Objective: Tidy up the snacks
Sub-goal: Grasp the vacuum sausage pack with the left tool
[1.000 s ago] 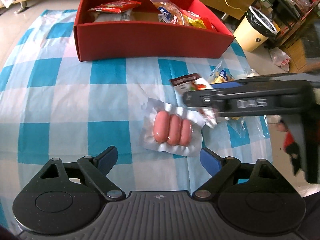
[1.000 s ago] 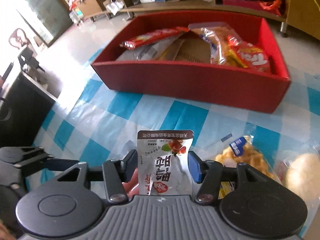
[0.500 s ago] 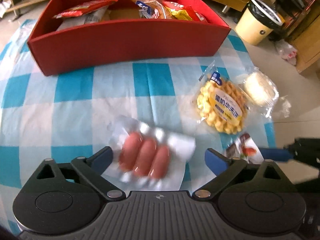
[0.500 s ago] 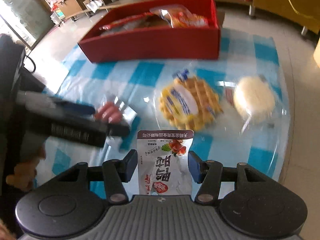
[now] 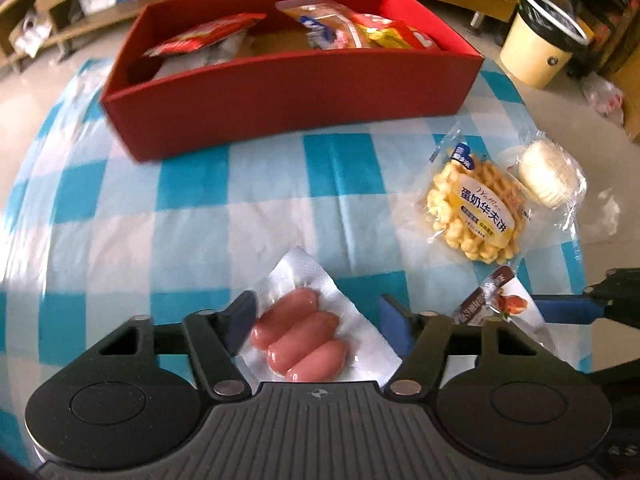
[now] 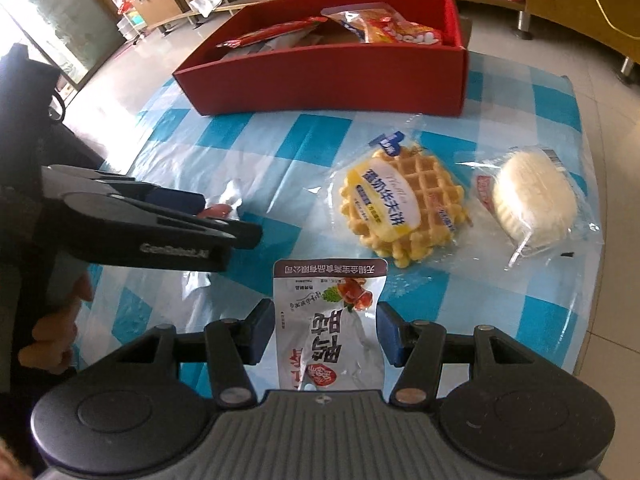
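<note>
Snacks partly sorted: red box (image 5: 296,92) at the far side of the blue-and-white checked tablecloth (image 5: 192,216) already holds several packets, including a red wrapper at its left and orange/yellow bags at its right. Sausage pack (image 5: 308,336), three pink sausages in clear vacuum plastic, sits between the fingers of the left gripper (image 5: 316,320); jaws are spread wider than the pack, left blue pad close to or touching its edge, right pad apart from it, so not clamped. Cannot tell whether the pack rests on the cloth or is lifted. In the right wrist view the left gripper (image 6: 224,216) shows side-on at left, a bit of sausage visible at its tips. Right gripper (image 6: 326,328) has a grey-white pouch (image 6: 328,328) with red print standing upright between its blue pads, both pads at the pouch edges, looks gripped. Same pouch (image 5: 496,300) shows at lower right of the left wrist view, next to a blue finger. Wrapped waffle (image 6: 404,208) lies on the cloth in front of the box, right of centre; wrapped white round cake (image 6: 532,196) just beside it to the right, near the table edge. Cream-coloured bin (image 5: 536,48) stands on the floor past the box's right end.
</note>
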Motion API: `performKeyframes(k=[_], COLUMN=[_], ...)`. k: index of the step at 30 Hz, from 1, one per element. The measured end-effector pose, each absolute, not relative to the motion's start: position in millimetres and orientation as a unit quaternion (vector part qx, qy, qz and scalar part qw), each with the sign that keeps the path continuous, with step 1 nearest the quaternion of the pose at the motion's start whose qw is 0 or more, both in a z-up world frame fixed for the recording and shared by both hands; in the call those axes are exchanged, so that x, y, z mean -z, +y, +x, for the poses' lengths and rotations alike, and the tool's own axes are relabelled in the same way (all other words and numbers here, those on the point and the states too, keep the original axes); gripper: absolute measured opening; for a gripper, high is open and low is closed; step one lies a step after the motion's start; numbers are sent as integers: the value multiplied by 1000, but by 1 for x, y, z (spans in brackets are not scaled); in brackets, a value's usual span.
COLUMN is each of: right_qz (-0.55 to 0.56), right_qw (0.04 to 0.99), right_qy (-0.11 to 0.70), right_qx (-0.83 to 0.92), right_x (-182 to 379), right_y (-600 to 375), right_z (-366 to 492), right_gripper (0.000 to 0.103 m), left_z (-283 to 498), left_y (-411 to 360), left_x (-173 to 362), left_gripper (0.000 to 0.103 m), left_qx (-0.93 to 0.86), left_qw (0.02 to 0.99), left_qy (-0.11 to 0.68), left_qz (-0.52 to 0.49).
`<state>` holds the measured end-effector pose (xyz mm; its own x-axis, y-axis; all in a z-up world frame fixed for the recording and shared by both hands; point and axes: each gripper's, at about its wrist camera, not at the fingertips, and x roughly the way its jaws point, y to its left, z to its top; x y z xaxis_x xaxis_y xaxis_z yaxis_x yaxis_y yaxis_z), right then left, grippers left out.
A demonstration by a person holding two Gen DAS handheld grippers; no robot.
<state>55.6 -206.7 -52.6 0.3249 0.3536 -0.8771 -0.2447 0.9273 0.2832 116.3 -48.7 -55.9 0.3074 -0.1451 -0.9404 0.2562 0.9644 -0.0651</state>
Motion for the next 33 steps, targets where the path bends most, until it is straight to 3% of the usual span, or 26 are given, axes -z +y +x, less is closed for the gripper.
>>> performKeyframes(k=[1,10,13,14,15,18,27,33], right_qz=[48,46,45,43,42,42,43,32], right_qw=[812,808,808,808,807,807,812,807], right_qy=[551,558,557,557,558,558,549,556], right_qx=[-185,-186,-188,-189,-190,-189,-195,-198], right_x=[53,56,56,56,57,57,52,59], right_y=[-205,-202,-203,-203,-203,-206,-201,-191], right_z=[56,56,54,53,52,51,52,55], right_gripper=[51,52,52,52,52,52,51,52], left_z=[114,96,96,96,96,94,94,92], left_y=[-43,-29,-47,-54,-59,-65,-36,-32], left_x=[53,71,73,72,71,69,56,62], left_gripper=[96,103,98,96,86,81,76,79], left_qx=[120,46,25,16,10,19,26,30], left_qw=[808,783,798,805,811,813,811,804], left_qy=[577,617,601,593,585,580,585,592], left_qz=[31,-63,-32,-18,1,37,25,43])
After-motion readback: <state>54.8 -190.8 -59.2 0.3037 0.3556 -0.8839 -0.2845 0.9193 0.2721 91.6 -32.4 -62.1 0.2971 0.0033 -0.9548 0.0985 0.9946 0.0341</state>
